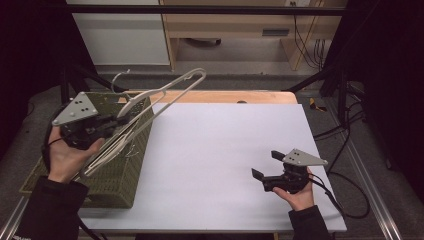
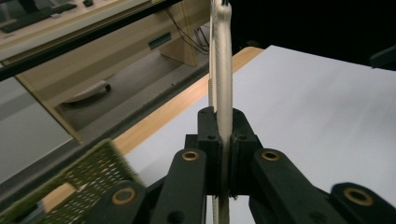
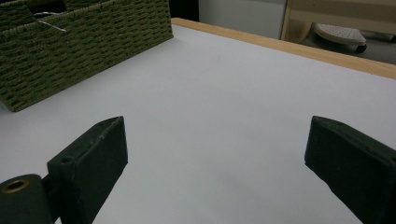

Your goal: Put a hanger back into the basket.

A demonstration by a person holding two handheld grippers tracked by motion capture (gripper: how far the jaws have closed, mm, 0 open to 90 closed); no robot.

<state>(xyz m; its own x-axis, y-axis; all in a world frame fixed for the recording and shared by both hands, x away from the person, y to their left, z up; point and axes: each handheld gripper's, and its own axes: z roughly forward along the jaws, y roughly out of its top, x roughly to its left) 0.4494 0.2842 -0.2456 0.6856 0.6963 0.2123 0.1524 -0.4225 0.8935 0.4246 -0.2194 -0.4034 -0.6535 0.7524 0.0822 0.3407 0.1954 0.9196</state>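
Note:
A white clothes hanger with a metal hook slants up over the green woven basket at the table's left. My left gripper is shut on the hanger's lower part and holds it above the basket. Seen from the left gripper, the pale hanger bar runs up between the two pressed jaws. My right gripper rests low over the white board at the right, open, with nothing between its fingers.
The white board covers most of the table, with a wooden strip along its far edge. A wire hook pokes from the basket. Black frame bars and cables stand at the right side.

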